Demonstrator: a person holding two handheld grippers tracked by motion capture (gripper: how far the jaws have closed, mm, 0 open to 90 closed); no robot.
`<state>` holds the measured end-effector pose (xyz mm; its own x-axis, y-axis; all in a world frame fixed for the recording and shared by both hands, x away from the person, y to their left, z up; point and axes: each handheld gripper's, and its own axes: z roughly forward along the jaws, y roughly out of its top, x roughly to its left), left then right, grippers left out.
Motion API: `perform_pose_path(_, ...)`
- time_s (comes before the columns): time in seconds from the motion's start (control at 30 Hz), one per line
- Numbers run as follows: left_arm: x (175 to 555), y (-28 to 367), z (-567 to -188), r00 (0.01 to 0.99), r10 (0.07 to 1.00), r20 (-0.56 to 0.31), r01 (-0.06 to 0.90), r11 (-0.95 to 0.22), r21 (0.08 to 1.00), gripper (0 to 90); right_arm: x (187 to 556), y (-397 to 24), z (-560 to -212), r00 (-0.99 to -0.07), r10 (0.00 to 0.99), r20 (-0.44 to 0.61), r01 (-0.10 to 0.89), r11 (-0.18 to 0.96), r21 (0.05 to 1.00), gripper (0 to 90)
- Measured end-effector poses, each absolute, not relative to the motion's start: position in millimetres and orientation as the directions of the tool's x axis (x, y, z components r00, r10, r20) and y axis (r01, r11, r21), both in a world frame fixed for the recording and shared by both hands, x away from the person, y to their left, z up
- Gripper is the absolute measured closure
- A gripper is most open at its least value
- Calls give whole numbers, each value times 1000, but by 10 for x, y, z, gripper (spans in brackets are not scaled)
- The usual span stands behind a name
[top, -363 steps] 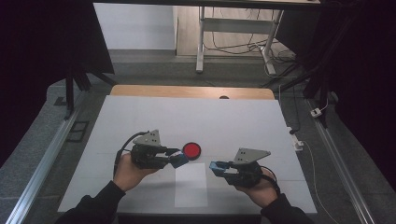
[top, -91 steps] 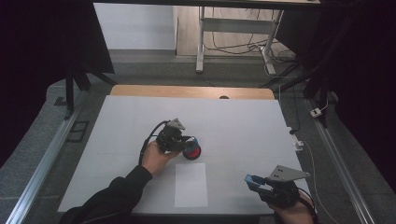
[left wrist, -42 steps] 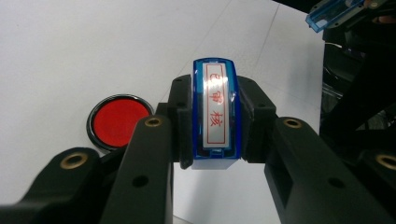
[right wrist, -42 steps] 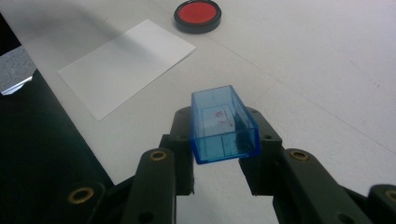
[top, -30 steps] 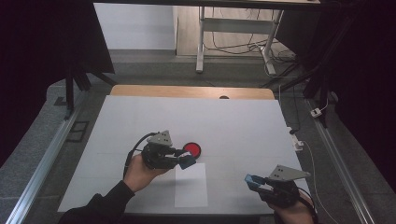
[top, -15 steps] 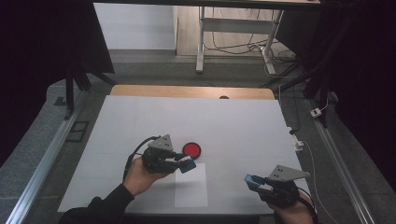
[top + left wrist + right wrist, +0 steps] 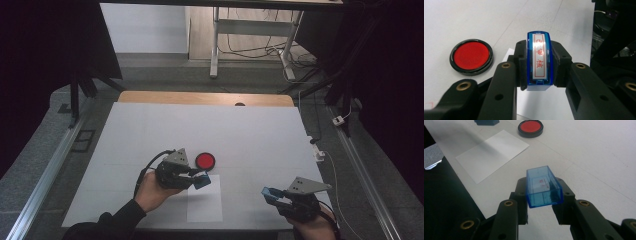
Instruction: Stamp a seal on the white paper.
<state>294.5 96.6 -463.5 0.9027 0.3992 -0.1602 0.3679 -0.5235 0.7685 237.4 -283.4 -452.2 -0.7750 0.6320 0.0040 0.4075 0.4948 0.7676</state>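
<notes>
Left gripper (image 7: 200, 180) clamped on the stamp (image 7: 539, 60), label strip up, long axis running straight out along the jaws, inking face presumably down toward the paper (image 7: 205, 202) just below. Hovering between ink pad (image 7: 205, 160) and sheet, likely lined up for a press. Right gripper (image 7: 272, 195) pinching the blue cap (image 7: 543, 188), open side up, parked near the table's (image 7: 150, 125) edge, well clear of the work.
</notes>
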Motion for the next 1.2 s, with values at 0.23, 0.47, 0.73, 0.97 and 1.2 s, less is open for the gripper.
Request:
perform_pose_path(0.23,2952,935,-4691,902,400,-165,376,-536,755,703,2373,-2831,-4523,-775,631,4,408,496,766,684)
perform_pose_path(0.47,2958,886,-4755,902,404,-155,378,-562,736,703,2373,-2834,-4522,-774,634,3,408,494,768,683)
perform_pose_path(0.73,2959,823,-4841,906,396,-149,375,-588,716,703,2374,-2833,-4523,-774,633,4,408,495,767,683)
perform_pose_path(0.97,2952,773,-4923,908,402,-120,365,-615,699,703,2371,-2832,-4522,-774,633,4,409,495,767,683)
perform_pose_path(1.2,2944,737,-4982,914,399,-73,336,-646,686,703,2371,-2831,-4522,-775,632,4,408,496,766,683)
